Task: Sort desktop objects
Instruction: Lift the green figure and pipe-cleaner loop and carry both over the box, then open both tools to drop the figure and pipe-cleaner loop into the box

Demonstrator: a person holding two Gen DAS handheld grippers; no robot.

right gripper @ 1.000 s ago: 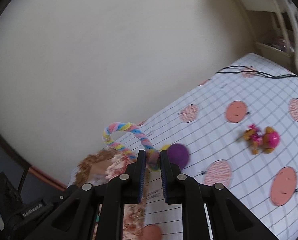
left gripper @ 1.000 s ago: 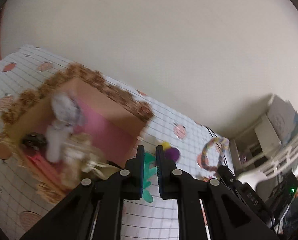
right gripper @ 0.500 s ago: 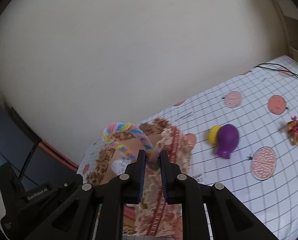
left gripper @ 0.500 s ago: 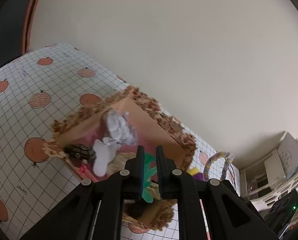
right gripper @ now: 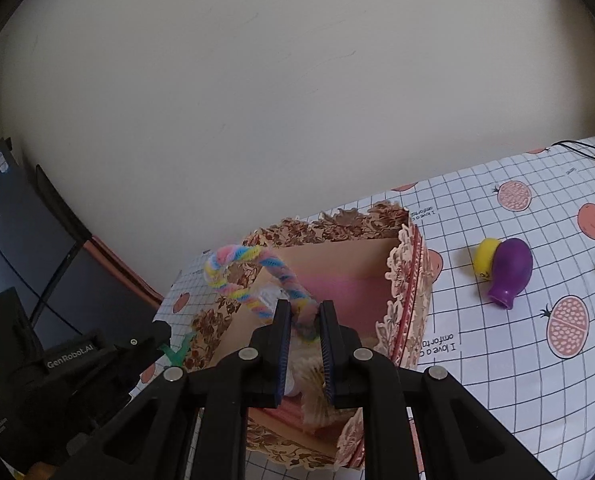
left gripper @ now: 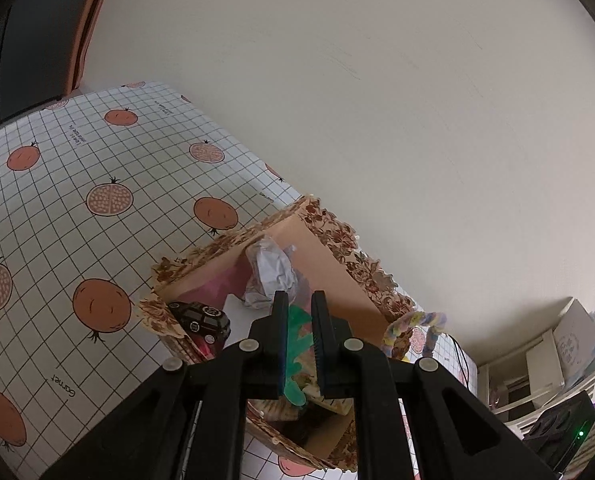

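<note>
Your left gripper (left gripper: 299, 332) is clamped on a flat green cutout with a jagged edge (left gripper: 297, 354), held over the floral-edged open box (left gripper: 337, 236). Your right gripper (right gripper: 302, 332) pinches a twisted pastel pipe-cleaner loop (right gripper: 253, 276) that arches toward 11 o'clock above the same box. A purple vase-shaped toy (right gripper: 509, 272) lies at 3 o'clock on the tablecloth (right gripper: 517, 380).

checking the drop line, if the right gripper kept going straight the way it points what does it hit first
Probably the inside of the floral box: the right gripper, shut on the pastel pipe-cleaner loop, points into its open top. Depth is unclear.
</note>
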